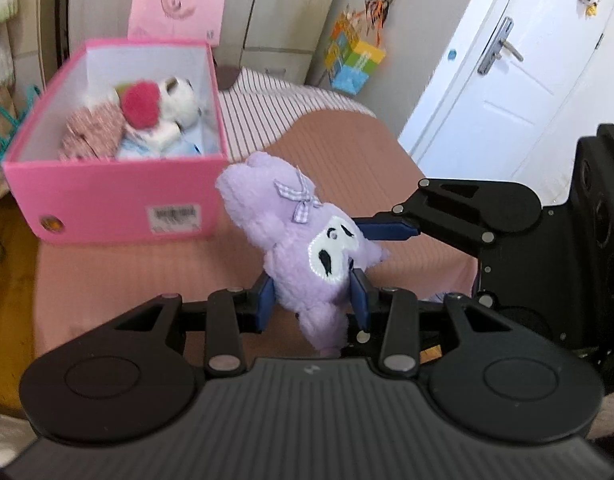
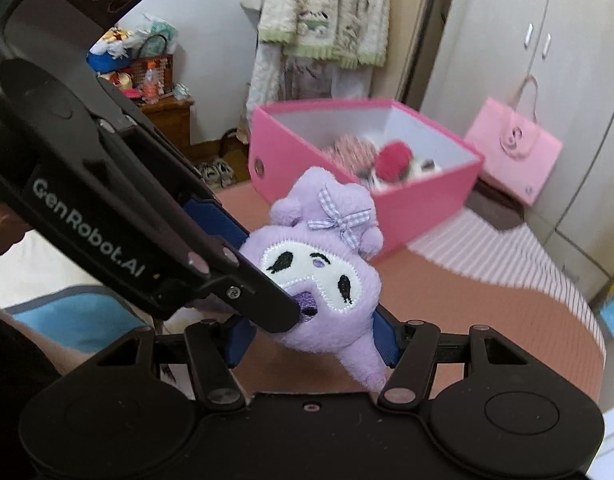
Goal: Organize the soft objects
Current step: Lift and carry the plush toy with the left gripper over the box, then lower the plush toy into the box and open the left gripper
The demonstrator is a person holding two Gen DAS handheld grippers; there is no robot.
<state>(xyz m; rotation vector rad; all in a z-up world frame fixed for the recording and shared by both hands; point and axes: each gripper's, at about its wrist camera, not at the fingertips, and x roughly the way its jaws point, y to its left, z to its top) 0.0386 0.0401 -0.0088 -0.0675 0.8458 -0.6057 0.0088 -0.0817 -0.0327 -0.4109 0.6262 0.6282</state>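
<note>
A purple plush toy [image 1: 303, 244] with a white face and a checked bow hangs above the pink bed cover. My left gripper [image 1: 313, 300] is shut on its lower body. My right gripper [image 2: 313, 336] is shut on the same purple plush toy [image 2: 323, 280]; its finger [image 1: 391, 230] reaches in from the right in the left wrist view. The left gripper's arm [image 2: 147, 240] crosses the right wrist view from the upper left. A pink box [image 1: 107, 196] stands open behind the toy, holding several soft toys [image 1: 143, 120]; it also shows in the right wrist view [image 2: 423, 200].
A pink paper bag [image 1: 179, 4] leans on the wardrobe behind the box, also in the right wrist view [image 2: 515, 148]. A colourful gift bag [image 1: 355, 64] hangs by the white door [image 1: 507, 80]. Striped sheet [image 1: 263, 108] lies beyond the pink cover. Clothes [image 2: 323, 12] hang at the back.
</note>
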